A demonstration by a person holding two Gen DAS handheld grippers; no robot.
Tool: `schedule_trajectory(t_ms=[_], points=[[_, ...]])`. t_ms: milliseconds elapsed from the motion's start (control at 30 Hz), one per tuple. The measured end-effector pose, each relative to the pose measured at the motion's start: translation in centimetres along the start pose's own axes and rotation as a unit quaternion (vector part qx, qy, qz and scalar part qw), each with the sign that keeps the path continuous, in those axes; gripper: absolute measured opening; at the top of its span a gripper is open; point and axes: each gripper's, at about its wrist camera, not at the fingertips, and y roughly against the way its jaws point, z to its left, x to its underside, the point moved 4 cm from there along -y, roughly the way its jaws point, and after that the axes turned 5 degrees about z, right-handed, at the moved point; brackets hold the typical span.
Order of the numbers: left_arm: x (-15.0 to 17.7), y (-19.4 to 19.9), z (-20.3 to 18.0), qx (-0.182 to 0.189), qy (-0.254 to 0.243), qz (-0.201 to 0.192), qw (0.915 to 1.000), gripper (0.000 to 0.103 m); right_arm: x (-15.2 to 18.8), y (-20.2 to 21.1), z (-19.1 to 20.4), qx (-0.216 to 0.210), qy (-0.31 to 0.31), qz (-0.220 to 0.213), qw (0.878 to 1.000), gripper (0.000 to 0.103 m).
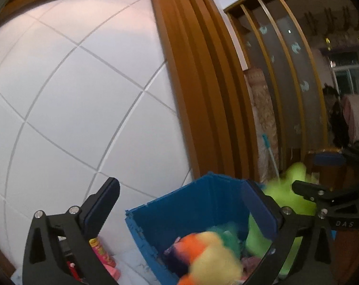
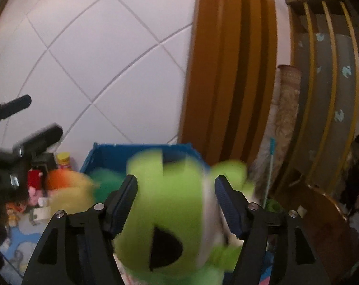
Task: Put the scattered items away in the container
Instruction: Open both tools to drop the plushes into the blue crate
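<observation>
Two grippers work over one blue folding crate [image 1: 191, 204], seen here from left to right. At far left, a pink snack tube [image 1: 103, 254] with a yellow cap stands on the floor against the tiled wall [image 1: 72, 95], just outside the crate; its print is too blurred to read. The left gripper [image 1: 186, 206] has its fingers wide apart and empty, one on either side of the crate's near corner, above an orange-and-yellow plush [image 1: 210, 254] that appears to lie inside the crate beside something green. Further right, the right gripper [image 2: 175, 204] carries a lime-green plush [image 2: 165, 213] with a black mouth patch; its fingers [image 2: 122, 204] flank the toy, seemingly pressed into its soft sides, though motion blur leaves the contact uncertain. The toy hangs at the crate's right rim, not yet inside. To finish this step well, the onlooker judges, the toy should be brought over the open middle of the crate, clear of the rim, lowered onto the plush already there, and only then released; the free gripper should keep out of its path. The only legible writing is "DAS" on the right gripper's body [image 1: 344, 224], seen from the left wrist camera.
</observation>
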Motion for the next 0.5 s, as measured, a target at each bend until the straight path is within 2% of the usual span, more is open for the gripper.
schedule_trajectory(t_ms=[133,267,433,500], points=[[0.3,0.3,0.3,-0.010,0.008,0.004,0.9999,0.103,0.2,2.3,-1.4,0.004,-0.011,-0.023,1.000,0.071],[2.1,1.0,-0.4,-0.014,0.000,0.024,0.9996,0.103,0.0,3.2,-3.4,-0.006,-0.029,-0.036,0.999,0.080],[4.8,2.5,-1.3,-0.007,0.000,0.042,0.9991,0.103,1.2,5.1,-3.4,-0.025,-0.047,-0.046,0.998,0.081],[5.7,3.4,-1.6,-0.004,0.000,0.047,0.9989,0.103,2.2,6.5,-2.9,-0.017,-0.045,-0.054,0.997,0.085]])
